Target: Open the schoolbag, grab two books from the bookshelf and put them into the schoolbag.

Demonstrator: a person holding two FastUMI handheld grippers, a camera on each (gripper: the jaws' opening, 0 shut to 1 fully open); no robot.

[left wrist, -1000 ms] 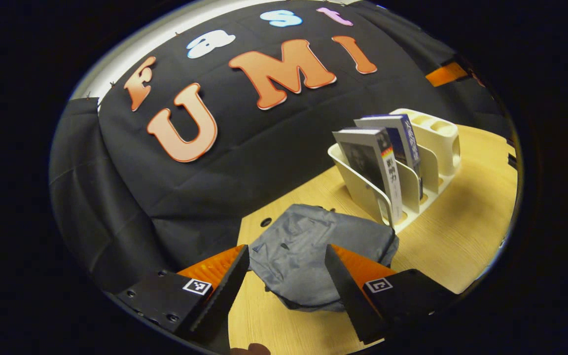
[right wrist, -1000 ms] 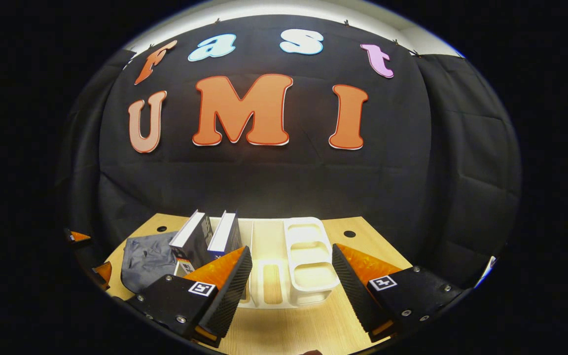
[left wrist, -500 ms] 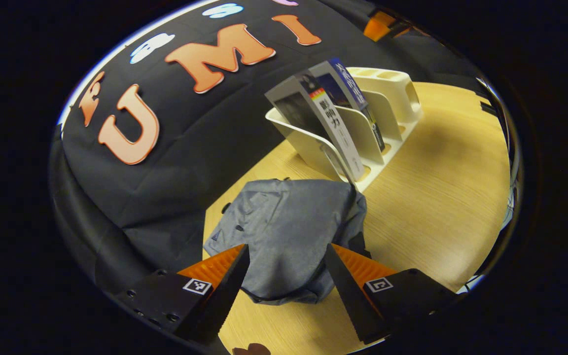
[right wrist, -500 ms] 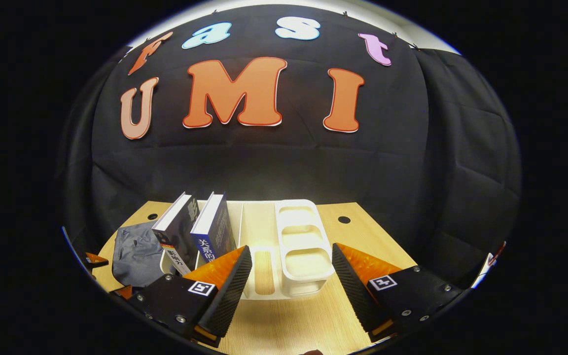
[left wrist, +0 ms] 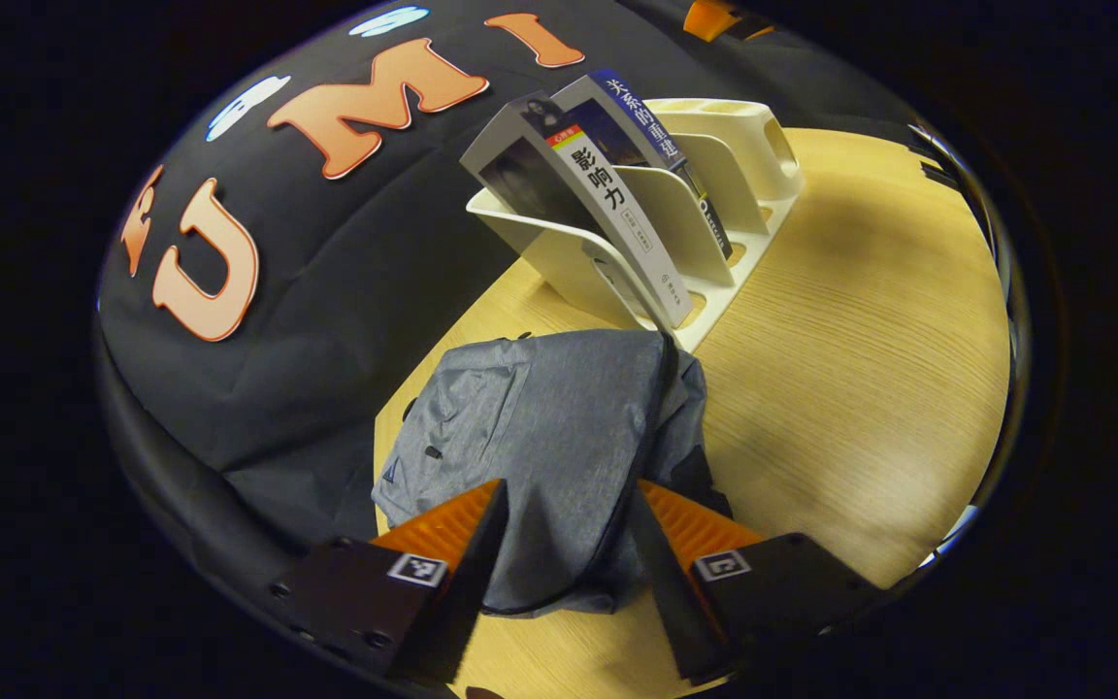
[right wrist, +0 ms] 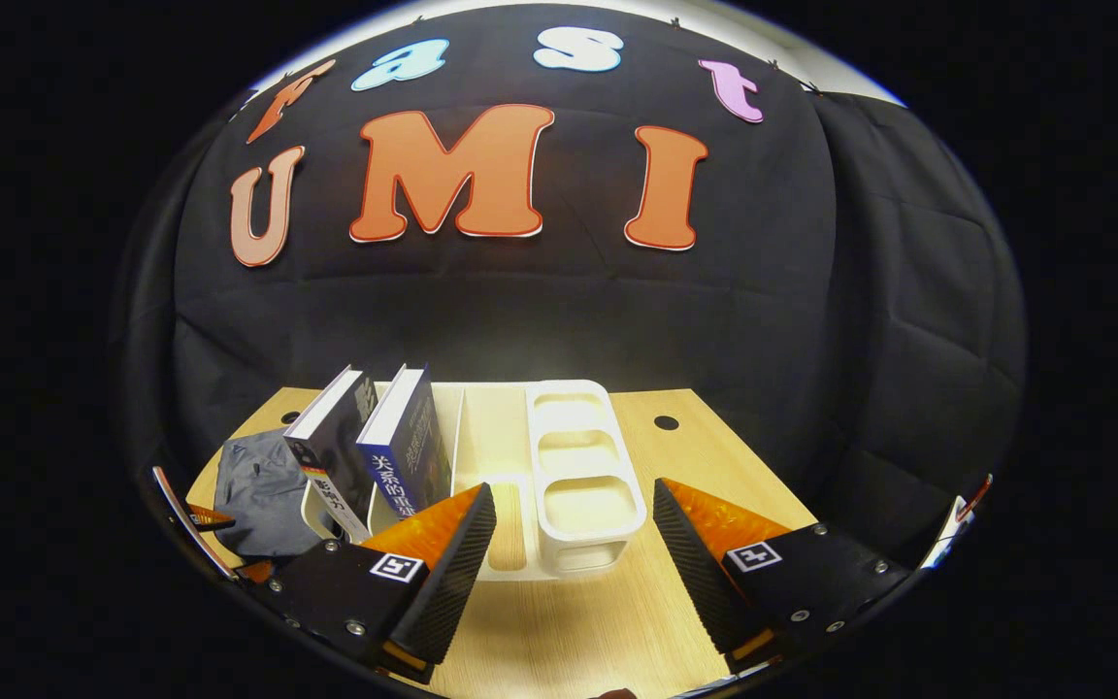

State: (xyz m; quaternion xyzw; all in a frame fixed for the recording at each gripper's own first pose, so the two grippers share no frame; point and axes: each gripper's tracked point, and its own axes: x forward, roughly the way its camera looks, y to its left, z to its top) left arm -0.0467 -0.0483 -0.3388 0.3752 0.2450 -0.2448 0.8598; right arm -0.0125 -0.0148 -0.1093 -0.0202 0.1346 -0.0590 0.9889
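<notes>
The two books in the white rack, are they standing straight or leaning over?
Leaning. The grey-covered book and the dark blue book both tilt the same way in the white plastic rack, resting against its dividers, neither one upright.

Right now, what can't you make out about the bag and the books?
- Schoolbag zipper: left gripper view, not discernible among the fabric folds; open or closed unclear.
- Schoolbag near edge: left gripper fingers cover it.
- Books lower parts: right gripper view, hidden by the bookshelf and right gripper.

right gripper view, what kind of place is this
Probably a staged desk in a recording booth: a wooden tabletop against a black cloth wall, with a white desktop bookshelf holding two books.
</notes>
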